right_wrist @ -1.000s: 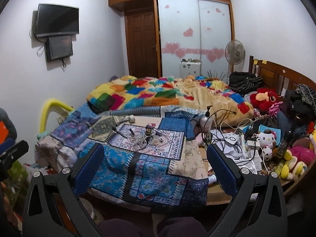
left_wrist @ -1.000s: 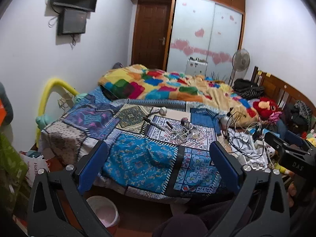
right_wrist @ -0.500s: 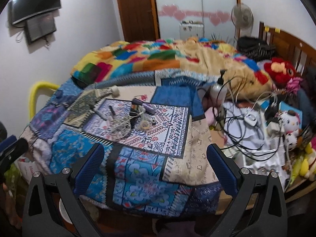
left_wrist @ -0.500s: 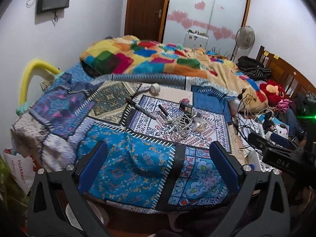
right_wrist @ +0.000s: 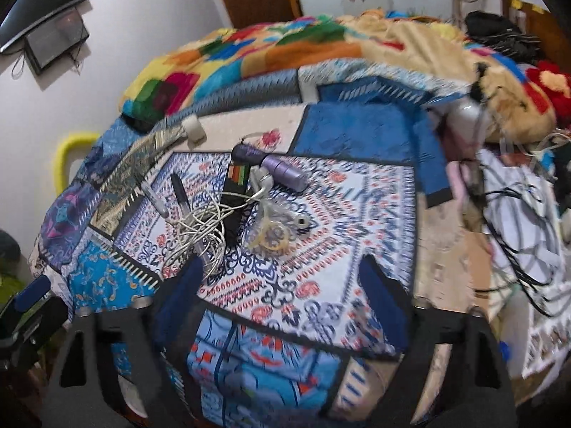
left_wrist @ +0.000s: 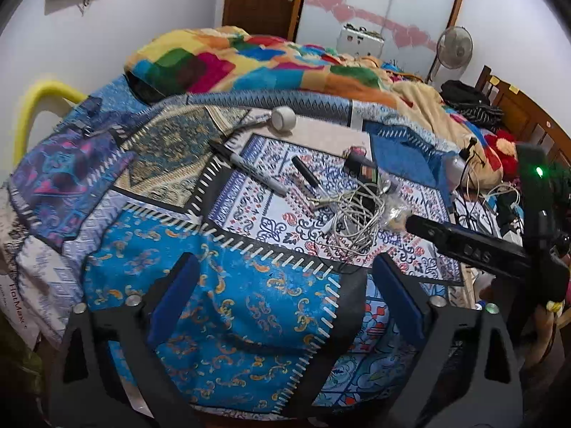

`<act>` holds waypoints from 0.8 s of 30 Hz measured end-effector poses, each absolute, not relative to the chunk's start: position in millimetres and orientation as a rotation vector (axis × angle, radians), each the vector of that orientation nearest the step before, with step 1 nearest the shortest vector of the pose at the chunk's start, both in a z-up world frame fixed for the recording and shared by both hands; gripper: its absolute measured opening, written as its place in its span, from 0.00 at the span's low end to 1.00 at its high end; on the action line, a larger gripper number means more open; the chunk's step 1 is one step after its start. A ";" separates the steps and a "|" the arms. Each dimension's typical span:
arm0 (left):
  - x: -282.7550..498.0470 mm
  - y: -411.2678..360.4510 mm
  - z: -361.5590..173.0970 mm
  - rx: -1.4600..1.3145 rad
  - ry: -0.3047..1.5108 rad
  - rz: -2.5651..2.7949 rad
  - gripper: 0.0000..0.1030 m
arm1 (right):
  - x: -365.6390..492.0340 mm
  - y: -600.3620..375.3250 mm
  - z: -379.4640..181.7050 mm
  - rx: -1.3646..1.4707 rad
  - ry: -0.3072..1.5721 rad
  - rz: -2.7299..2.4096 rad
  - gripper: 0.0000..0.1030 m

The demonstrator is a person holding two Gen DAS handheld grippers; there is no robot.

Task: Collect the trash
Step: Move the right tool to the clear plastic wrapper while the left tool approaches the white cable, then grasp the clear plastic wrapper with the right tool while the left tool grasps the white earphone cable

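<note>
Small clutter lies on the patterned patchwork blanket (right_wrist: 321, 249): a tangled white cable (right_wrist: 200, 232), a clear plastic wrapper (right_wrist: 273, 233), a black box with coloured stripes (right_wrist: 233, 192), a purple cylinder (right_wrist: 282, 171), and two marker pens (left_wrist: 249, 167). A white tape roll (left_wrist: 283, 117) lies farther back. My right gripper (right_wrist: 282, 292) is open and empty, just short of the wrapper. My left gripper (left_wrist: 285, 292) is open and empty over the blue patch, well short of the cable (left_wrist: 357, 221). The right gripper's body shows in the left view (left_wrist: 471, 249).
A colourful quilt (left_wrist: 267, 60) is heaped behind the clutter. Cables and papers (right_wrist: 517, 207) crowd the right side with plush toys (right_wrist: 549, 85). A yellow tube (left_wrist: 39, 100) curves at the left. A wooden headboard (left_wrist: 517, 107), fan (left_wrist: 455, 44) and wardrobe stand behind.
Both grippers have moved forward and tilted down toward the clutter on the blanket; it now fills more of each view. Both stay open and empty.
</note>
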State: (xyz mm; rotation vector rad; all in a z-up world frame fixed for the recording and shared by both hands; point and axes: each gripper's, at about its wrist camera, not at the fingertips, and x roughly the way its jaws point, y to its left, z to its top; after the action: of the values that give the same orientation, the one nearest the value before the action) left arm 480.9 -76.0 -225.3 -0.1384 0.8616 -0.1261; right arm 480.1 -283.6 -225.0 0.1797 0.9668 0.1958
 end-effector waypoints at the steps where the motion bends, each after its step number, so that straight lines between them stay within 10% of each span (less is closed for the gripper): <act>1: 484.6 -77.1 -230.2 -0.139 0.875 -0.136 0.85 | 485.2 -281.6 -229.1 0.178 0.980 0.210 0.64; 11: 495.8 -93.8 -248.9 -0.166 0.932 -0.213 0.74 | 510.9 -268.7 -250.1 0.135 0.999 0.202 0.24; 24: 539.5 -150.1 -267.3 -0.067 0.971 -0.323 0.64 | 479.4 -309.7 -240.4 0.156 1.001 0.169 0.23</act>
State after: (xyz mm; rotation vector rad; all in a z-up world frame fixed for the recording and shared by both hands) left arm 539.5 -150.1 -267.3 -0.0669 0.9713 -0.3233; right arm 479.4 -309.7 -240.4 0.1561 1.0010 0.1692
